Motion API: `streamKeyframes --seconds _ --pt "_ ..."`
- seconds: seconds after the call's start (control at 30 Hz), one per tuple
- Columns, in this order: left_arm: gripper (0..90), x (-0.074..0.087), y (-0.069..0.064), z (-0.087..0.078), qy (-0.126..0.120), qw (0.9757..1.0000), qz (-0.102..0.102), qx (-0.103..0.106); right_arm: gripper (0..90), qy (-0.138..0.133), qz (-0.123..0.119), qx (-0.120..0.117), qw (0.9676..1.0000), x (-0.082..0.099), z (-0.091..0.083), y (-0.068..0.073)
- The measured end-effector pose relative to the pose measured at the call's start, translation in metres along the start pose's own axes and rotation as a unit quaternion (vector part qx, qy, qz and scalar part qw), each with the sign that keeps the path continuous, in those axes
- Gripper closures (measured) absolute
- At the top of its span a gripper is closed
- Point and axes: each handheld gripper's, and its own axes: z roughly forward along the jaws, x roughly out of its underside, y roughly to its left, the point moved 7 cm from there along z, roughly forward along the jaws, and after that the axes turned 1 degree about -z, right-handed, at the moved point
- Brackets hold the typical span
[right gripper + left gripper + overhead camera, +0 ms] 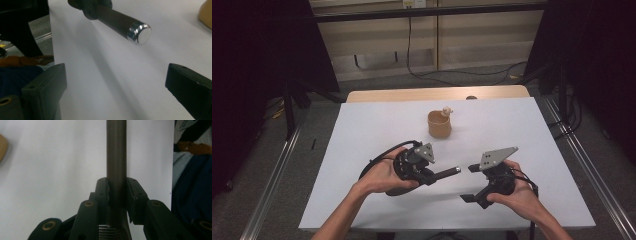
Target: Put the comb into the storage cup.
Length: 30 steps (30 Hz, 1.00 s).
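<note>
My left gripper [435, 175] is shut on a dark brown rod [449, 172] that sticks out level toward the right and ends in a shiny silver cap [140, 33]. In the left gripper view the rod [116, 157] runs straight up between the two pads, which press on its sides. My right gripper [469, 183] faces the rod's capped end from a short way off, jaws wide apart and nothing between them. In the right gripper view the rod [117, 21] hangs above and beyond the open gripper [115, 85].
A tan cup [439, 125] with a small pale object [446, 110] on its rim stands at the middle back of the white table sheet [377, 125]. Beyond the sheet lies a wooden table edge [437, 93]. Metal rails run along the floor on both sides.
</note>
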Motion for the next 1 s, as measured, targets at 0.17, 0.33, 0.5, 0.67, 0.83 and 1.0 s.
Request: streamKeyframes --seconds 0.17,0.33,0.5,0.67,0.83,1.0 --pt "73.1 -0.005 0.0 0.001 0.004 1.0 0.002 0.005 4.8 0.026 -0.008 -0.021 0.9994 -0.003 0.003 -0.001" --pt "73.1 -0.007 0.003 0.003 0.029 0.9995 0.011 -0.006 8.1 0.042 -0.018 -0.023 0.9987 -0.008 0.005 -0.007" --pt "73.1 -0.009 0.003 0.005 0.039 0.9992 0.01 -0.003 11.5 0.057 -0.03 -0.024 0.9976 -0.012 0.008 -0.01" --pt "73.1 -0.008 0.007 0.008 0.048 0.9987 0.015 -0.003 15.0 0.084 -0.041 -0.022 0.9954 -0.015 0.013 -0.013" --pt "73.1 -0.008 0.009 0.011 0.052 0.9985 0.015 -0.002 17.4 0.11 -0.051 -0.022 0.9924 -0.018 0.02 -0.017" --pt "73.1 -0.007 0.008 0.014 0.058 0.9982 0.017 -0.004 24.1 0.13 -0.064 -0.023 0.9892 -0.021 0.023 -0.02"
